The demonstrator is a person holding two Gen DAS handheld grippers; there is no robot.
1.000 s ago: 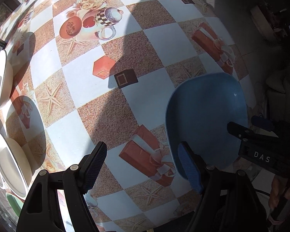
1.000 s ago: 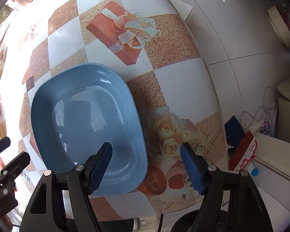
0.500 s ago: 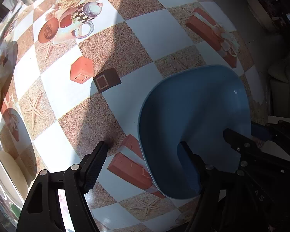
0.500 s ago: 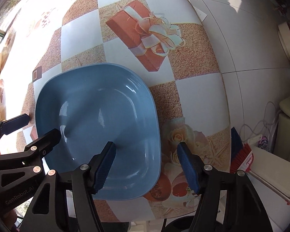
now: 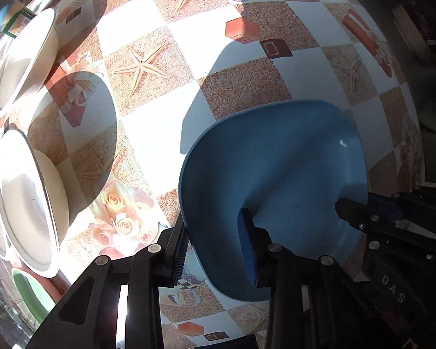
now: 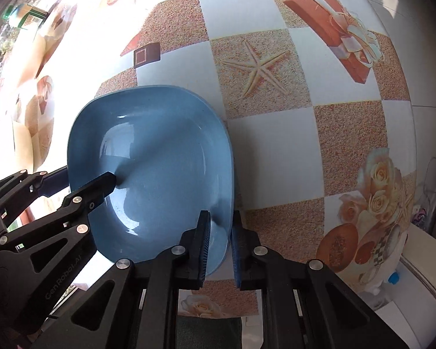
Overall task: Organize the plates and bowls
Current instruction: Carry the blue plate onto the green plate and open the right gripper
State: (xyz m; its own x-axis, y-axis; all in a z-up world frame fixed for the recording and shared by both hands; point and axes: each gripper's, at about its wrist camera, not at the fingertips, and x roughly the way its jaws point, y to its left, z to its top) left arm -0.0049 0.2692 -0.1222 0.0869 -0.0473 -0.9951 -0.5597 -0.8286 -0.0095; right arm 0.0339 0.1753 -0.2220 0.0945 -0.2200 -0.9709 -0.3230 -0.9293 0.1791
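Observation:
A blue square plate point(image 5: 276, 168) is held above the patterned tablecloth, gripped on two sides. My left gripper point(image 5: 215, 250) is shut on its left rim, one finger inside and one outside. My right gripper point(image 6: 219, 250) is shut on its right rim in the same way; the plate point(image 6: 157, 168) fills the middle-left of the right wrist view. Each gripper shows in the other's view: the right one at the plate's right rim point(image 5: 363, 215), the left one at its left rim point(image 6: 81, 186). Several cream bowls point(image 5: 29, 197) stand on edge at the far left.
The table point(image 5: 247, 67) has a checked cloth printed with starfish, gift boxes and roses. Another cream bowl point(image 5: 23, 58) leans at the upper left, a green dish point(image 5: 29, 293) below. The table's right edge point(image 6: 412, 116) drops to a tiled floor with white items.
Both grippers have closed on opposite rims of the blue plate. The plate has risen off the cloth and shifted left, toward the cream bowls.

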